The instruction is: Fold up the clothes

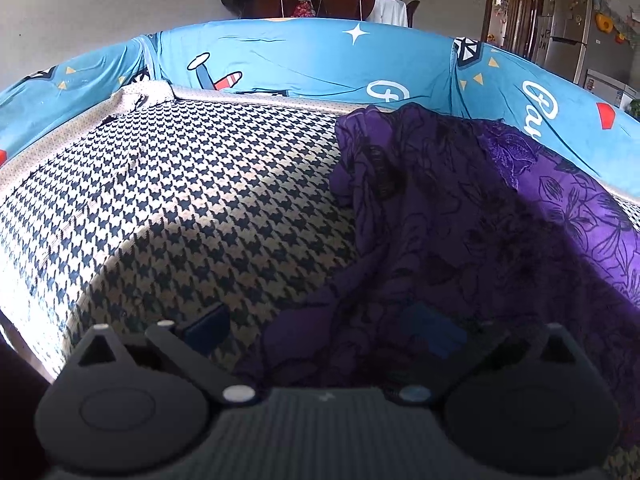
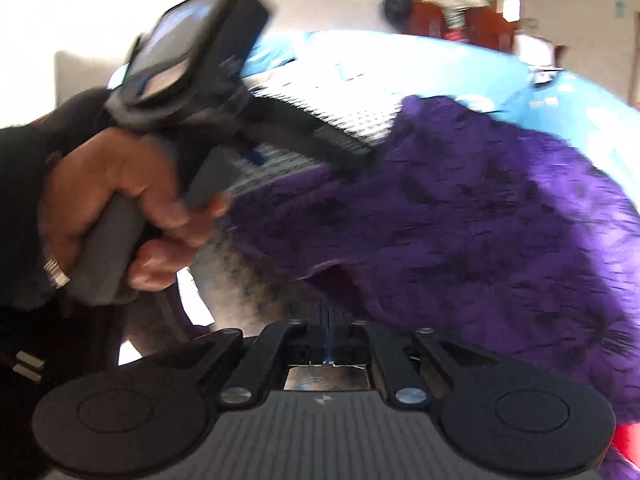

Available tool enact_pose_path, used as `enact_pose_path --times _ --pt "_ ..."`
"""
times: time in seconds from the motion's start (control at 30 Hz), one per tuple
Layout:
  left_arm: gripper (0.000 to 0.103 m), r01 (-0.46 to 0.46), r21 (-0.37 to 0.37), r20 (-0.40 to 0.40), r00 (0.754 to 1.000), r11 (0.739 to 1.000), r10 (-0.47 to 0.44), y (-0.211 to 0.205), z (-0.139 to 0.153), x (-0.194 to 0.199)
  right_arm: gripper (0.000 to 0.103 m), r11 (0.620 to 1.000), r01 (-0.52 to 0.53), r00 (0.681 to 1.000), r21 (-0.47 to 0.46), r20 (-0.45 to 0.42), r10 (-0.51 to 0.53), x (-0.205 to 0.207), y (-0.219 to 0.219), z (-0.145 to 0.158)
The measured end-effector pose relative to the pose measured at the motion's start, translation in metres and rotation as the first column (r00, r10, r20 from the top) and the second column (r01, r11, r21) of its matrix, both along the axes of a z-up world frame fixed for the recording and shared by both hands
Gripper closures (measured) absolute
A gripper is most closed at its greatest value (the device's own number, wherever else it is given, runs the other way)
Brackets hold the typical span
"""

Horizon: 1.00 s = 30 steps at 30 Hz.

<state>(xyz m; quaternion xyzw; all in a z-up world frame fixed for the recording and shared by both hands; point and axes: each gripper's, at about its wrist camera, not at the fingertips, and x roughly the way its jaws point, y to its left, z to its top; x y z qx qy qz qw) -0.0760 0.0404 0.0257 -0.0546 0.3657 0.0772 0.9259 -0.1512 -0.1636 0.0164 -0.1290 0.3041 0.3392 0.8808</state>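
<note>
Purple floral garment point(image 1: 460, 208) on houndstooth cover point(image 1: 180, 184), left tool point(image 1: 320, 328) spread, right tool point(image 2: 329, 344) pressed together.

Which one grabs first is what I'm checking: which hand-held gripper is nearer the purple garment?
Left. The left hand-held gripper stands open with the purple garment between its fingers; the right hand-held gripper, shut, sits just short of its hem.
</note>
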Motion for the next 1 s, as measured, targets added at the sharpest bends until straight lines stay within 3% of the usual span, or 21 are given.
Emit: enact_pose_path --times 0.17,0.3,0.4,0.53,0.6,0.67,1.0 --pt "0.000 0.020 0.008 -0.005 1.000 1.000 -0.020 -0.009 -0.002 0.002 0.090 0.981 0.192 0.981 0.009 0.022 -0.192 0.004 -0.030 0.008" --pt "0.000 0.039 0.014 -0.006 0.999 0.999 -0.039 -0.017 -0.002 0.003 0.087 0.935 0.356 0.935 0.005 -0.008 -0.356 0.007 -0.057 0.008" --pt "0.000 0.055 0.022 -0.008 0.998 0.998 -0.055 -0.024 -0.003 0.005 0.077 0.878 0.479 0.878 0.008 -0.030 -0.478 0.008 -0.080 0.008" --pt "0.000 0.077 0.028 -0.004 0.997 0.997 -0.076 -0.030 -0.003 0.005 0.072 0.769 0.638 0.768 0.049 -0.122 -0.629 0.013 -0.116 0.008" --pt "0.000 0.095 0.029 -0.004 0.995 0.995 -0.095 -0.034 -0.003 0.004 0.072 0.716 0.693 0.717 0.085 -0.182 -0.673 0.016 -0.132 0.006" --pt "0.000 0.115 0.033 -0.004 0.993 0.993 -0.115 -0.037 -0.003 0.003 0.072 0.683 0.720 0.690 0.125 -0.234 -0.685 0.019 -0.143 0.004" --pt "0.000 0.178 0.034 -0.038 0.983 0.983 -0.177 -0.048 -0.011 0.001 0.067 0.610 0.756 0.654 0.238 -0.325 -0.683 0.036 -0.155 -0.003"
